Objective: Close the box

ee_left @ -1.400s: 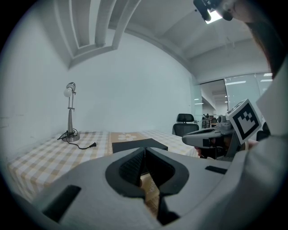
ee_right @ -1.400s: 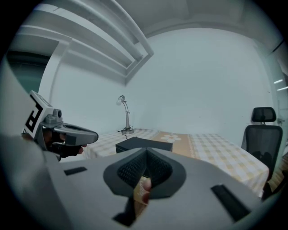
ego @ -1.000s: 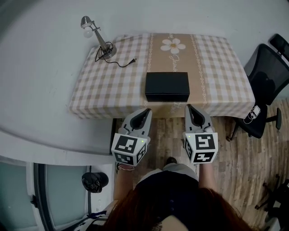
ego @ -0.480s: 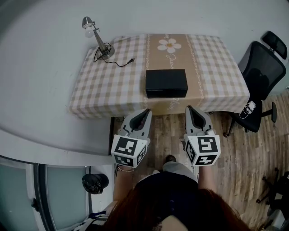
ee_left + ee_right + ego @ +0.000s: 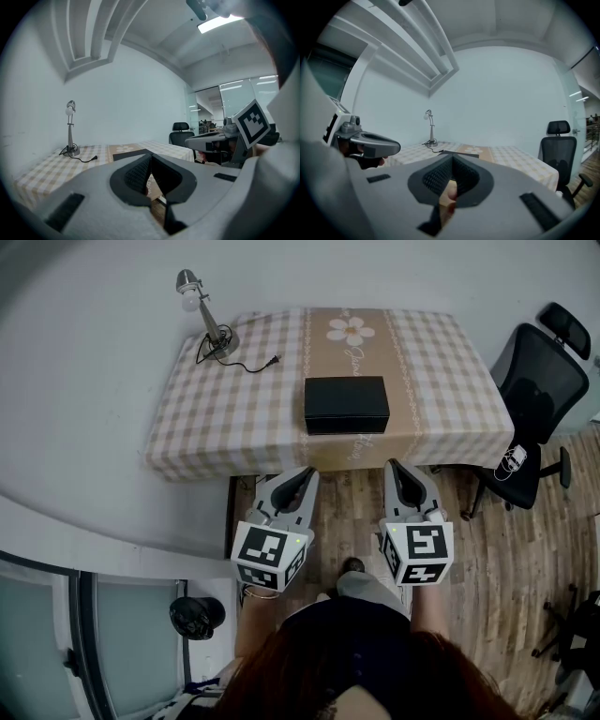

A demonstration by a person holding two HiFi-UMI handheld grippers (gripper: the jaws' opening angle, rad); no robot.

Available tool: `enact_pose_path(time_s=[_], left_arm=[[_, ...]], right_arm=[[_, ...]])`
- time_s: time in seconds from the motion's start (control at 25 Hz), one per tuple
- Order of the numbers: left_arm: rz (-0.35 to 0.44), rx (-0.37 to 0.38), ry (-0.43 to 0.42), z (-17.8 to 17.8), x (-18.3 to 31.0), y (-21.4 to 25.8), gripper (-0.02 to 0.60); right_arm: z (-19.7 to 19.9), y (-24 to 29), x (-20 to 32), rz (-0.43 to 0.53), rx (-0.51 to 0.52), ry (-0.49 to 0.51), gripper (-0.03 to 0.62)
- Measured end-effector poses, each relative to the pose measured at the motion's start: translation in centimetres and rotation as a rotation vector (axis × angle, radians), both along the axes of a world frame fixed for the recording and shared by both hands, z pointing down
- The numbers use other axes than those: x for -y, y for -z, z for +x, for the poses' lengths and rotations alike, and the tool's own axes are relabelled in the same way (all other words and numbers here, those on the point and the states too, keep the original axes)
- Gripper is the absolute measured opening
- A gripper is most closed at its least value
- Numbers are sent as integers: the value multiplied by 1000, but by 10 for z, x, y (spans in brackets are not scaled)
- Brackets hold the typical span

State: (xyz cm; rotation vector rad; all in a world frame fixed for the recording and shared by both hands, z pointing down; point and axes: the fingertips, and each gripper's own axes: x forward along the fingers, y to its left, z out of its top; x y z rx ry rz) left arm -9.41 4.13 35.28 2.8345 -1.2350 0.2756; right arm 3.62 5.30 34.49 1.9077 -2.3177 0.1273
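**Left gripper** (image 5: 151,161): fingers (image 5: 135,174) pressed together along a single seam, the ribbed dark pads meeting at the tip, with nothing between them. It was carried low in front of the person, short of the table edge, tip pointing toward the table. The left cube (image 5: 270,557) with its square markers sat at the rear.

**Right gripper** (image 5: 452,161): fingers (image 5: 438,176) likewise closed tip to tip, and empty. It was held level with the left one, beside it but apart from it, and also short of the table. The right cube (image 5: 417,552) faced upward.

**Box** (image 5: 346,404): black, rectangular and flat-topped, with the lid down as seen from above. It lay on the runner near the table's front edge, roughly between the lines of the two grippers and well apart from both. Neither gripper touched it.

**Table** (image 5: 234,418): covered by a beige-and-white checked cloth. A plain beige runner (image 5: 361,357) ran down the middle, with a daisy motif (image 5: 349,332) at its far end.

**Desk lamp** (image 5: 208,317): silver, upright at the far left corner. Its cord (image 5: 246,367) trailed across the cloth, the plug lying loose.

**Office chair** (image 5: 536,381): black, standing at the right end of the table on the wooden floor (image 5: 487,559).

**Person**: dark hair (image 5: 347,671), standing on the floor before the table, one gripper in each hand.
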Motion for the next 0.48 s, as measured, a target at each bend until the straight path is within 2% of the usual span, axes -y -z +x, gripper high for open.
enact_pose_path(time_s=[0.48], left_arm=[[4,-9,2,-15,-22,1,29]], right_arm=[[-14,4,-24,4,-31,-6,17]])
